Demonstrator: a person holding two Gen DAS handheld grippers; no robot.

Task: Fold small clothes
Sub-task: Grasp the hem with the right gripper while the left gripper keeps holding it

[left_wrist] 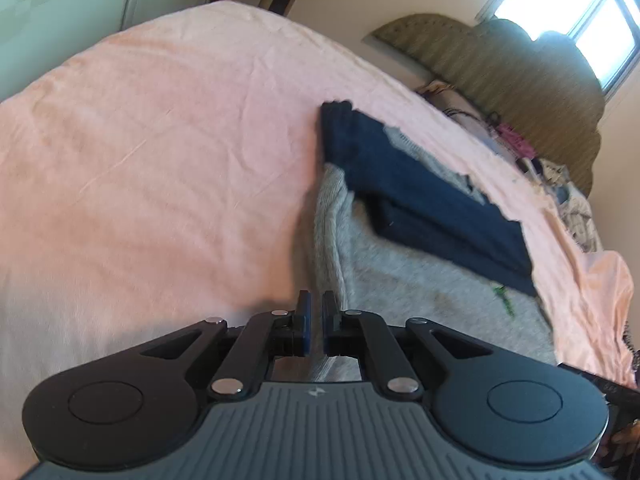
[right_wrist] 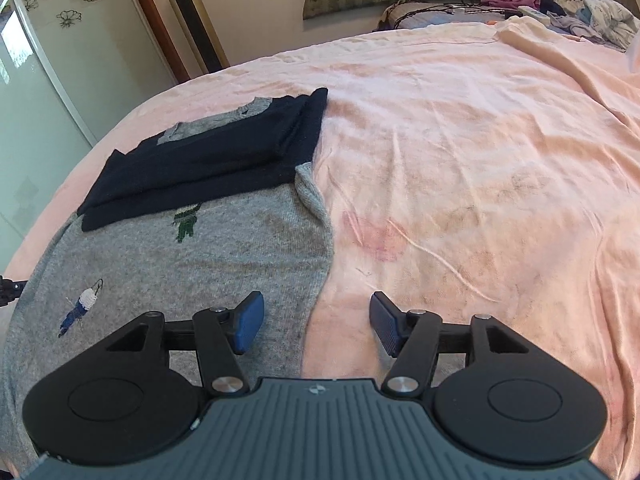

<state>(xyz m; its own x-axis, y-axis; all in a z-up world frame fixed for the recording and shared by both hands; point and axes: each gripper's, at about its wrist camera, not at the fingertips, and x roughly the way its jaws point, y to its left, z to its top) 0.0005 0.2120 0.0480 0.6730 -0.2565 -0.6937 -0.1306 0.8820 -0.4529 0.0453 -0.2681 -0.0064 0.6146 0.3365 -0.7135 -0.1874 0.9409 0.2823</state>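
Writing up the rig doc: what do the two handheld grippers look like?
Left gripper and right gripper match: black linkage arms with silver pivot pins, round black side discs, ribbed grey body with a small white logo, blue finger pads. No cables or sleeves visible.

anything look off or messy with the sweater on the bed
Yes. The grey knit sweater has its dark navy sleeves folded across it, but its right edge curls up unevenly. The pink bedsheet looks wrinkled and faintly stained beside it.
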